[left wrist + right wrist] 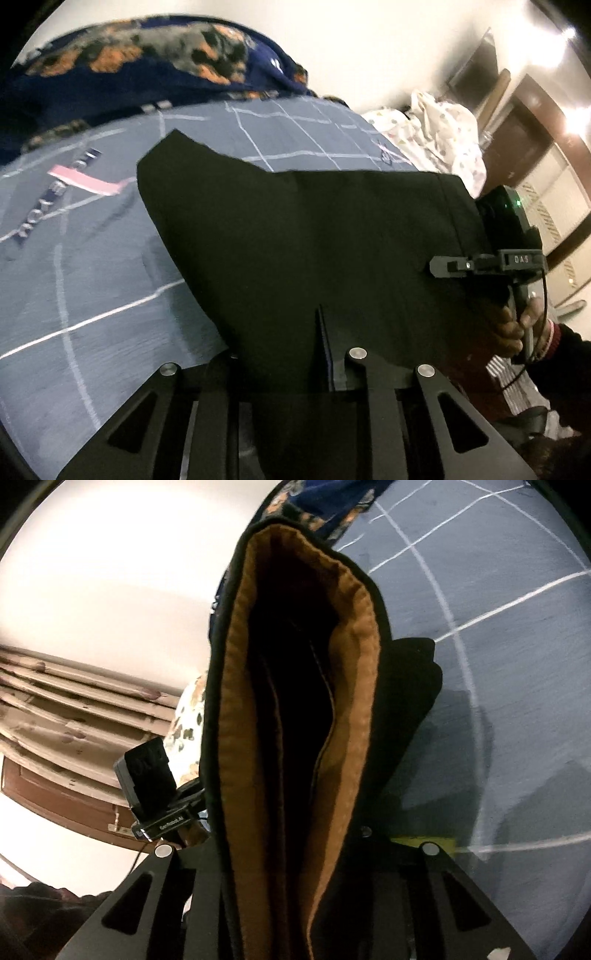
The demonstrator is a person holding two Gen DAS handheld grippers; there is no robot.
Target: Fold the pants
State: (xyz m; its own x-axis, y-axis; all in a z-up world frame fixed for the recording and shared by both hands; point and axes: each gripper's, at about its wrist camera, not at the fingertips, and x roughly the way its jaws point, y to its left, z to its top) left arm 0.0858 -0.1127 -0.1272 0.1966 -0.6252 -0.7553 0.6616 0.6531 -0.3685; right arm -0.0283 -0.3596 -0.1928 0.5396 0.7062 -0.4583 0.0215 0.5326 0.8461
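Black pants are held up above a grey-blue bedsheet. In the left wrist view my left gripper is shut on the near edge of the pants. The right gripper pinches the cloth's right edge there. In the right wrist view the waistband, with its brown lining, gapes open straight ahead, and my right gripper is shut on its black edge. The left gripper's body shows behind the cloth at the left.
A dark blue and orange patterned blanket lies bunched at the far edge of the bed. A white dotted cloth lies at the far right. Wooden furniture and a wall stand beyond.
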